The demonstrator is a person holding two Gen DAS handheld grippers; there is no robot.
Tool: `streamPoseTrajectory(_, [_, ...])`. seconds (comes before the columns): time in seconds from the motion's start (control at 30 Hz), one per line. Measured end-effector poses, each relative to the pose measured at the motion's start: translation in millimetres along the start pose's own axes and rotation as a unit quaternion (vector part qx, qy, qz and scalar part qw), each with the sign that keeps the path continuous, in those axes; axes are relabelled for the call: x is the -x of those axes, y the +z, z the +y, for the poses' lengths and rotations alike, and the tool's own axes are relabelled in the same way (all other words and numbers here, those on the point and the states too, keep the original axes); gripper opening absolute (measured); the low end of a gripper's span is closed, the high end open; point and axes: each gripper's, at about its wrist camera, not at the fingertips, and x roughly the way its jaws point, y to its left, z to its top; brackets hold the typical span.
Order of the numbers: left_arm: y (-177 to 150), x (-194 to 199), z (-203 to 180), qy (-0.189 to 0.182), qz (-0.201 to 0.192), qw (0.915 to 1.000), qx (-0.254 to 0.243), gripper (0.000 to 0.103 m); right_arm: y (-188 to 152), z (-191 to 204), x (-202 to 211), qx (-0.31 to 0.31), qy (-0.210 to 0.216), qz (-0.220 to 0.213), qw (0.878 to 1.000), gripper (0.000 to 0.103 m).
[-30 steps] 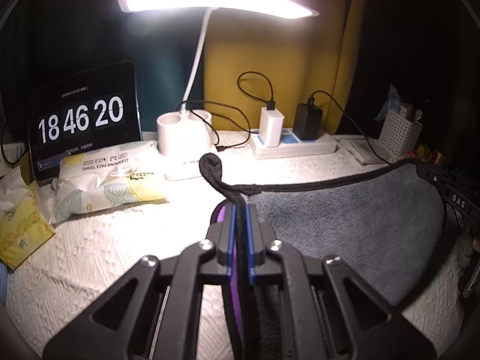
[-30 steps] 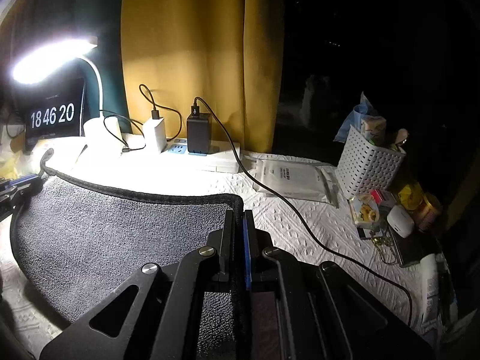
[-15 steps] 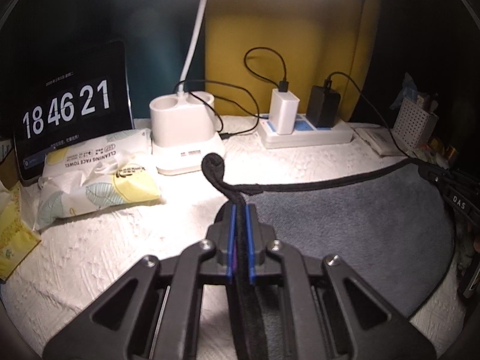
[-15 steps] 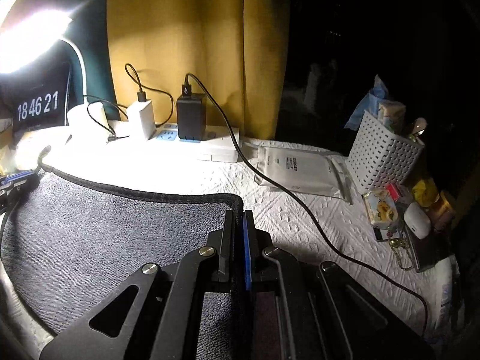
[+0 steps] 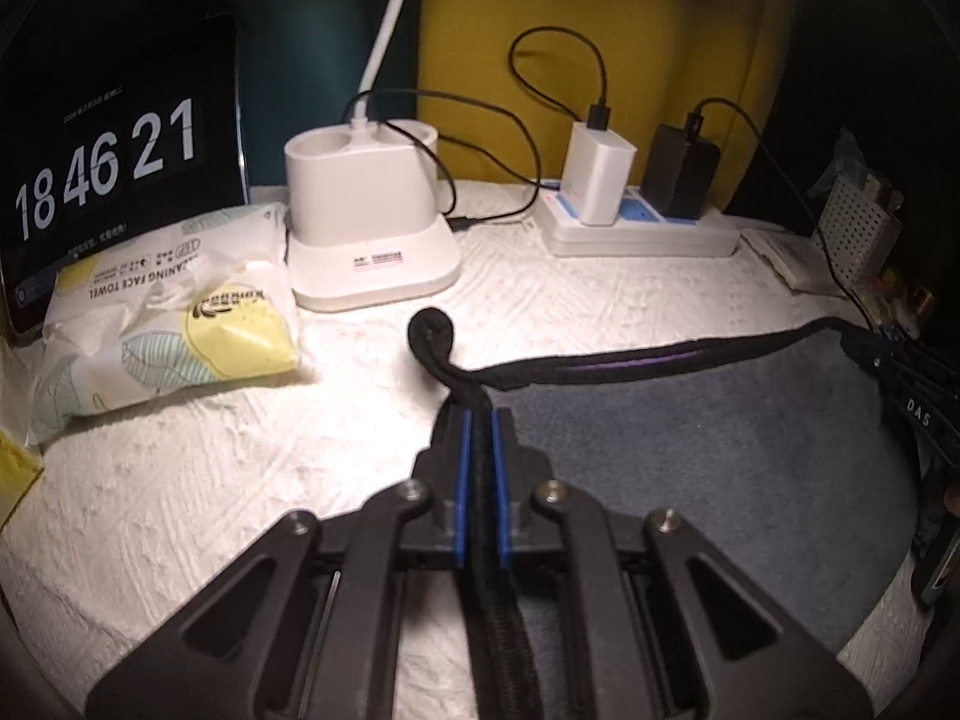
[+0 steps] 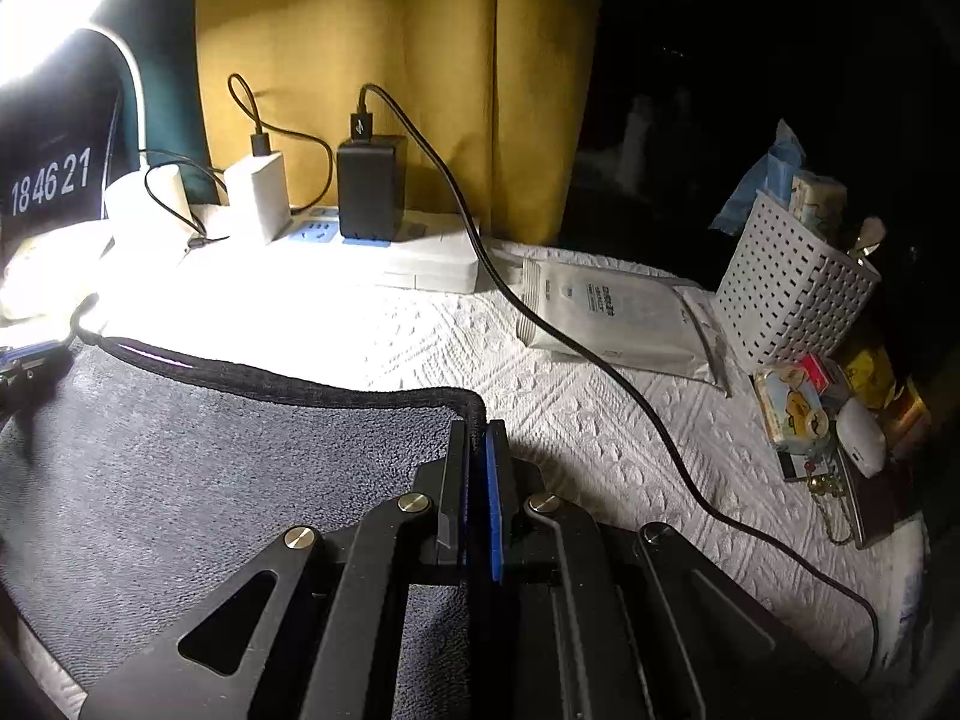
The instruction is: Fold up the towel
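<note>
A grey towel (image 5: 690, 450) with a black hem hangs stretched between my two grippers, low over the white textured table cover (image 5: 180, 480). My left gripper (image 5: 478, 420) is shut on the towel's left corner; the hem curls up past its blue pads. My right gripper (image 6: 477, 438) is shut on the towel's (image 6: 210, 468) right corner. The right gripper also shows at the right edge of the left wrist view (image 5: 912, 420). The left gripper shows at the left edge of the right wrist view (image 6: 30, 366).
Behind the towel stand a white lamp base (image 5: 366, 222), a power strip (image 5: 636, 234) with a white and a black charger, a clock tablet (image 5: 114, 168) and a face-towel pack (image 5: 162, 306). A black cable (image 6: 600, 360), a wipes pack (image 6: 612, 312) and a white basket (image 6: 792, 294) lie at right.
Both grippers have moved forward and down toward the back of the table with the towel still held; the lamp head has left the left wrist view. The clock went from 18:46:20 to 18:46:21.
</note>
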Motion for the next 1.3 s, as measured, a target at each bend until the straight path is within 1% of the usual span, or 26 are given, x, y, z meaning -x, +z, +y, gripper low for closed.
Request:
streamPoseTrajectory(0.13, [2.2,-5.1,2.0,-0.002,0.007,1.0,0.006,0.007,-0.9,-2.3,-6.7,-0.008,0.001,0.012,1.0,0.005])
streamPoseTrajectory(0.23, [3.2,-13.6,4.6,-0.003,0.025,0.9996,0.013,0.009,-1.5,-4.0,-10.4,-0.012,0.002,0.021,1.0,0.005])
streamPoseTrajectory(0.3, [4.0,-16.0,6.1,-0.005,0.029,0.9994,0.017,0.009,-2.0,-4.7,-12.7,-0.014,0.003,0.025,1.0,0.005])
streamPoseTrajectory(0.47, [5.1,-18.6,1.4,0.008,0.032,0.9994,0.004,0.012,-2.9,-3.9,-15.4,-0.012,-0.002,0.031,0.999,0.005])
streamPoseTrajectory(0.57, [6.7,-18.4,3.0,0.018,0.033,0.9993,0.005,0.02,-2.6,-2.5,-16.4,-0.011,-0.003,0.033,0.999,0.007])
streamPoseTrajectory(0.6, [6.7,-18.3,4.9,0.019,0.035,0.9992,0.007,0.023,-2.9,-2.0,-15.9,-0.011,-0.004,0.034,0.999,0.01])
streamPoseTrajectory(0.67, [7.0,-17.0,7.7,0.023,0.034,0.9991,0.011,0.032,-3.3,-1.5,-15.5,-0.01,-0.006,0.035,0.999,0.014])
streamPoseTrajectory(0.73, [6.4,-13.9,10.1,0.024,0.032,0.9991,0.014,0.05,-3.9,-1.9,-14.3,-0.013,-0.006,0.035,0.999,0.02])
streamPoseTrajectory(0.8, [4.6,-7.9,11.8,0.022,0.029,0.9992,0.015,0.051,-5.0,-3.0,-11.7,-0.016,-0.005,0.034,0.999,0.029])
streamPoseTrajectory(0.87, [3.7,-3.8,10.8,0.021,0.026,0.9994,0.013,0.052,-6.2,-3.3,-10.7,-0.019,-0.003,0.035,0.999,0.031])
streamPoseTrajectory(0.97, [2.4,2.7,9.1,0.019,0.023,0.9995,0.013,0.053,-8.4,-2.9,-8.5,-0.022,0.0,0.037,0.999,0.032])
streamPoseTrajectory(1.0, [2.2,4.3,8.5,0.021,0.026,0.9993,0.014,0.056,-8.9,-2.6,-7.8,-0.023,0.0,0.037,0.999,0.032])
streamPoseTrajectory(1.03, [1.9,6.2,8.1,0.02,0.026,0.9994,0.014,0.061,-9.7,-2.7,-6.7,-0.025,0.001,0.038,0.999,0.032])
streamPoseTrajectory(1.1, [1.9,9.8,7.6,0.019,0.023,0.9994,0.016,0.067,-11.0,-2.9,-4.8,-0.028,0.002,0.038,0.999,0.032])
streamPoseTrajectory(1.3, [-2.5,29.1,5.6,0.019,0.018,0.9995,0.016,0.067,-12.1,-3.5,7.0,-0.037,0.004,0.033,0.999,0.033])
